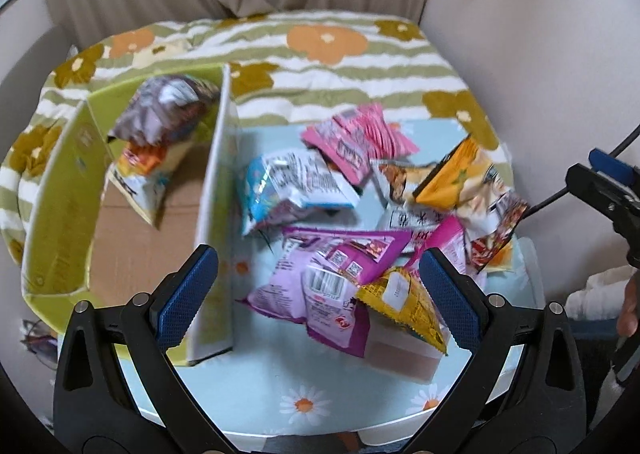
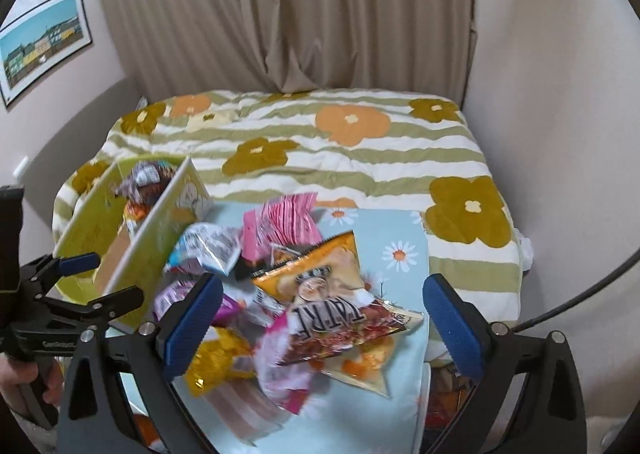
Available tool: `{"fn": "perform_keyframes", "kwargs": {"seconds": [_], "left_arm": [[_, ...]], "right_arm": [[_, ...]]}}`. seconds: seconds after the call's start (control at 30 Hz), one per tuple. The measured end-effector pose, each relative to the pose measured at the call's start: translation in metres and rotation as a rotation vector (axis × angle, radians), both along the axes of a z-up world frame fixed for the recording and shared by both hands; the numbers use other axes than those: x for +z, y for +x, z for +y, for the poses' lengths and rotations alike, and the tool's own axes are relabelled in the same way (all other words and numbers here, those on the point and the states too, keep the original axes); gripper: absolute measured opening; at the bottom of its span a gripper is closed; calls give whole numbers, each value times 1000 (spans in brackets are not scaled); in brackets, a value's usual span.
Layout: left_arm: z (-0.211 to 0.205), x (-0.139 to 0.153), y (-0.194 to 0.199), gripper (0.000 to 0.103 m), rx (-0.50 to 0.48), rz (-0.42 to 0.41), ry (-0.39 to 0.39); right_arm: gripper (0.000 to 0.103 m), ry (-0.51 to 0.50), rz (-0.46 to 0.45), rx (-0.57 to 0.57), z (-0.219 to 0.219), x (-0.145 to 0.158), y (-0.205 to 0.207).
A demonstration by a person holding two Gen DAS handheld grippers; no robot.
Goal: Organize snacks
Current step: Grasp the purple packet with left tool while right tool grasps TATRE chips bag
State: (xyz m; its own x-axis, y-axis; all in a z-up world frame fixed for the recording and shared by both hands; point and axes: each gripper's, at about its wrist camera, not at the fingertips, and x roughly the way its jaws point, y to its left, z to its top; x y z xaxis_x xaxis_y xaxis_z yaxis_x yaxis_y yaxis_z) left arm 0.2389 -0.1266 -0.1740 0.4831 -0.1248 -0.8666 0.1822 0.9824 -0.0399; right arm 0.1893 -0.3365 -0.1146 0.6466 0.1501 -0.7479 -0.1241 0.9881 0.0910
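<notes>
A heap of snack packets lies on a light blue daisy-print tray [image 1: 304, 386]: a purple packet [image 1: 320, 286], a yellow one [image 1: 404, 302], a blue-white one [image 1: 292, 182], a pink one [image 1: 356, 138] and an orange one [image 1: 460, 174]. A green cardboard box [image 1: 64, 206] at the left holds two packets [image 1: 160, 114]. My left gripper [image 1: 316, 294] is open, above the purple packet. My right gripper [image 2: 320, 318] is open, above the orange packet [image 2: 320, 278], empty. The box also shows in the right wrist view [image 2: 88, 230].
The tray rests on a bed with a green-striped flower quilt [image 2: 320, 150]. Beige curtains [image 2: 280, 14] hang behind, walls on both sides. A framed picture [image 2: 44, 42] hangs at the left. Each gripper shows at the edge of the other's view.
</notes>
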Motion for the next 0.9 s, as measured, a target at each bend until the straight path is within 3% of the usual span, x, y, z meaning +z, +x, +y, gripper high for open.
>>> {"fn": "perform_keyframes", "kwargs": {"seconds": [0.37, 0.57, 0.73, 0.9], "left_arm": [[-18, -56, 29, 100, -113, 163, 112], [-20, -82, 38, 98, -143, 254, 101], [-22, -88, 42, 97, -150, 253, 158], [-25, -90, 49, 83, -174, 261, 232]], "right_arm": [[100, -21, 71, 100, -9, -51, 35], [100, -36, 125, 124, -7, -74, 51], [100, -44, 166, 138, -5, -87, 62], [100, -60, 186, 158, -1, -95, 68]]}}
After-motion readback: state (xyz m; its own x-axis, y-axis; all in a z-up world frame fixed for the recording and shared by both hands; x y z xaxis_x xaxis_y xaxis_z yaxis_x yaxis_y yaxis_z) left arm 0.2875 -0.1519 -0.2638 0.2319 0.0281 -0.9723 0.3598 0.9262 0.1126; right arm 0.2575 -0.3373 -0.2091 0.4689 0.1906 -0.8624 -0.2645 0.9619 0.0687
